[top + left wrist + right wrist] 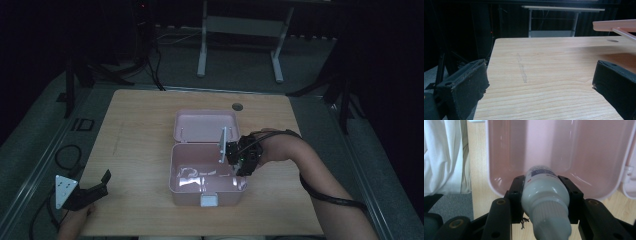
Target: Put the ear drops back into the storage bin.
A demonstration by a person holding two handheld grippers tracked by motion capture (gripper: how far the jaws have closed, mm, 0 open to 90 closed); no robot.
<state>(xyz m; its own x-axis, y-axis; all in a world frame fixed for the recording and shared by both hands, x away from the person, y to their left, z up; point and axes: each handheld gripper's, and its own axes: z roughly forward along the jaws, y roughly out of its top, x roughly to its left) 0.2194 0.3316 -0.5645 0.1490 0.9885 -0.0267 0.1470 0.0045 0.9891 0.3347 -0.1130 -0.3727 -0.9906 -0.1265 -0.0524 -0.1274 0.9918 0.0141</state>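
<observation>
Centrally on the wooden bench: open pink storage box, lid flung back. Right hand-held gripper clamped on a white bottle, poised over the box's hollow. Left hand-held gripper gaping wide, empty, near the bench's corner.

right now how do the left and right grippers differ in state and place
The left gripper is open and holds nothing; the right gripper is shut on a white bottle. The left gripper rests low at the table's near left corner, away from the pink box; the right gripper is at the open box's right rim. Both have black jaws.
</observation>
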